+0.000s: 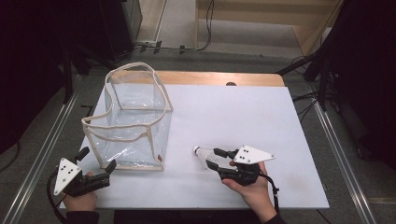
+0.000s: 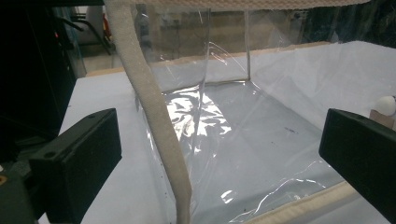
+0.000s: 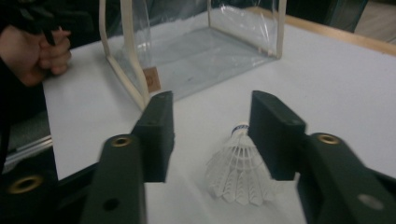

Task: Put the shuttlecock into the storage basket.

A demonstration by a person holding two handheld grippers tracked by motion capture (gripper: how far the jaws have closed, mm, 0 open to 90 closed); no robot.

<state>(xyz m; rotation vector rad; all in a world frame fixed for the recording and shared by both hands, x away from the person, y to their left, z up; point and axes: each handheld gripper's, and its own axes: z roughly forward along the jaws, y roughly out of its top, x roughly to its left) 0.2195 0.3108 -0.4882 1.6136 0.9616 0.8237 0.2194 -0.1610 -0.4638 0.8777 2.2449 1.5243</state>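
I have the white table (image 1: 243,121) in front of me, with the clear bag (image 1: 133,123) standing open on its left half, its cream trim (image 2: 154,107) running round the rim and edges. My left gripper (image 1: 95,168) sits at the bag's near left corner, jaws spread wide with that corner's trim strip between them, touching neither pad as far as I can see. My right gripper (image 1: 215,157) lies low over the table to the right of the bag, jaws part-way apart. The shuttlecock (image 3: 240,175) lies on the table between them, cork toward the bag, feathers against the right-hand jaw; the other jaw stands clear of it, so nothing is pinched yet.
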